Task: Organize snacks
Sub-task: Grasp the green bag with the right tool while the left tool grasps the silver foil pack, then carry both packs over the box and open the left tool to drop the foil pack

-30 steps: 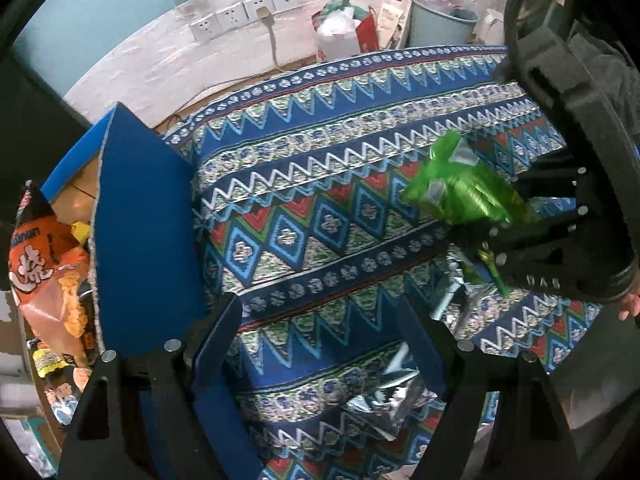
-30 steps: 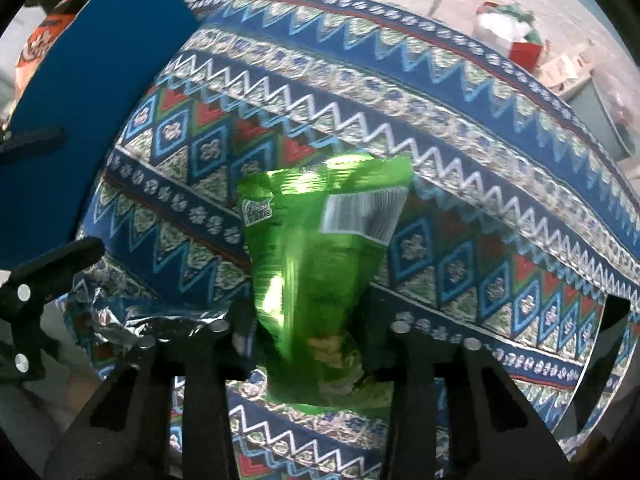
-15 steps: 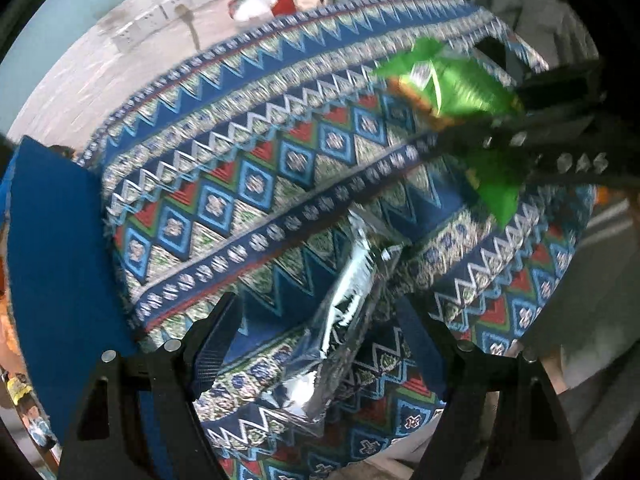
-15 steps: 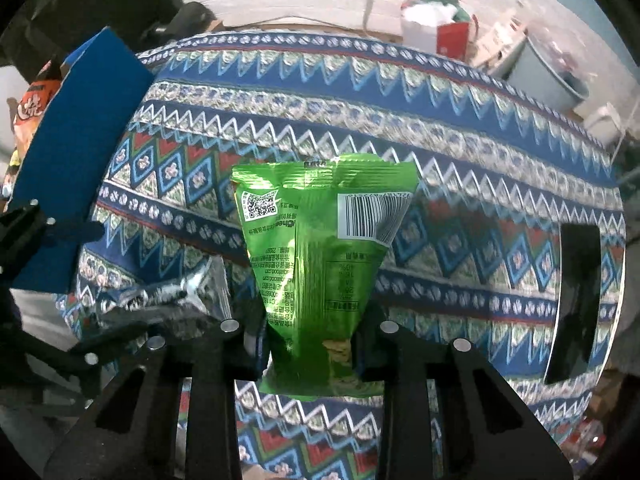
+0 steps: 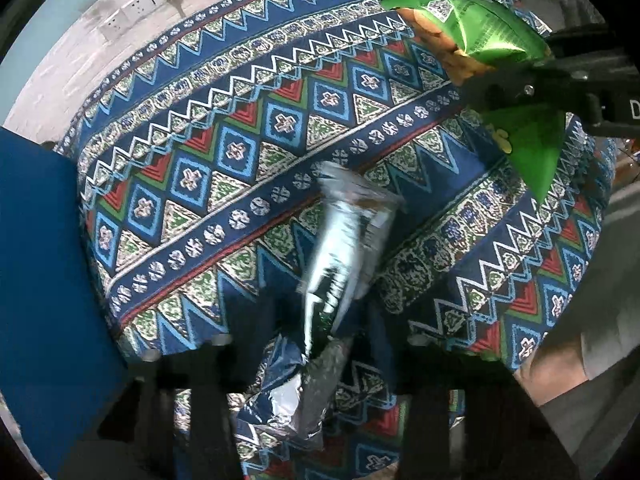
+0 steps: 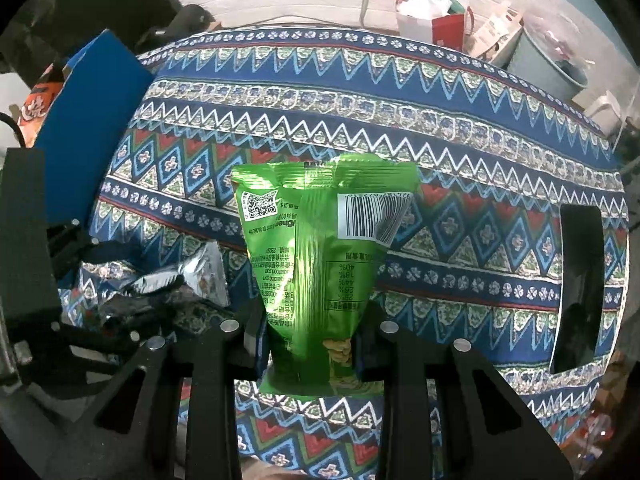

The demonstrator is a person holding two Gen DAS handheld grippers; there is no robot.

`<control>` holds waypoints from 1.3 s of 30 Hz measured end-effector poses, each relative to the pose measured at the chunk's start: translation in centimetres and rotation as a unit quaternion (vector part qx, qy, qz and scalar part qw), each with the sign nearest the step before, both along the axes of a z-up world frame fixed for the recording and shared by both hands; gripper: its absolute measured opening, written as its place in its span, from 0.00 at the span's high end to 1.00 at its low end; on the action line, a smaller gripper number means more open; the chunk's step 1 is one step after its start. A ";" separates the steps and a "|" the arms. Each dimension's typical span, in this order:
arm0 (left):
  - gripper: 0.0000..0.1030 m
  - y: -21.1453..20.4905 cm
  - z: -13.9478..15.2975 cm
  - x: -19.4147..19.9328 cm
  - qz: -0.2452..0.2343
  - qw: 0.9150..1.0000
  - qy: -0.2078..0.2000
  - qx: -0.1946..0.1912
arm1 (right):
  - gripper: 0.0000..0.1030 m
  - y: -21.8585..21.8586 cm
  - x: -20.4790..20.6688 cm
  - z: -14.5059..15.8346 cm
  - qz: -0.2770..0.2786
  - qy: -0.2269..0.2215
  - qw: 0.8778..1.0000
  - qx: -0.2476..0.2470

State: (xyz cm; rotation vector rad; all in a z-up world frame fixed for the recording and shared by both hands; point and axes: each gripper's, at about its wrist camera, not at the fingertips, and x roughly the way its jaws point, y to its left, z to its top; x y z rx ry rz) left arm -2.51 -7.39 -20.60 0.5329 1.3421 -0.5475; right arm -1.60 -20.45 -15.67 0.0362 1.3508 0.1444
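Observation:
My right gripper (image 6: 308,336) is shut on a green snack bag (image 6: 316,256) and holds it upright above the patterned tablecloth (image 6: 400,128). The same green bag (image 5: 492,40) shows at the top right of the left wrist view. My left gripper (image 5: 312,344) is closed around a silver foil snack bag (image 5: 344,248), which sticks out forward over the cloth; the view is blurred. The silver bag (image 6: 192,272) also shows at the left in the right wrist view.
A blue box flap (image 5: 44,280) stands at the table's left side, with an orange snack bag (image 6: 40,104) behind it. A black rectangular object (image 6: 576,288) lies on the cloth at the right. Wall sockets, a red bag (image 6: 432,20) and a bucket (image 6: 548,64) are beyond the table.
My left gripper has closed on the silver bag, which now stands up from the cloth. The right gripper has carried the green bag further up and to the right.

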 end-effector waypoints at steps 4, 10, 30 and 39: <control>0.75 0.0 0.1 0.1 0.003 1.000 -0.010 0.003 | 0.72 0.3 0.3 -0.2 0.000 -0.003 1.000 0.001; 0.75 0.6 2.0 1.5 0.027 0.999 -0.032 -0.003 | 0.72 0.6 0.6 0.4 0.000 -0.017 1.000 0.000; 0.75 3.2 10.1 2.1 0.096 0.987 -0.114 -0.052 | 0.72 3.1 0.4 6.4 0.018 -0.104 0.994 -0.005; 0.75 5.2 14.1 2.2 0.120 0.979 -0.146 -0.080 | 0.72 4.7 0.4 9.9 0.028 -0.151 0.988 0.010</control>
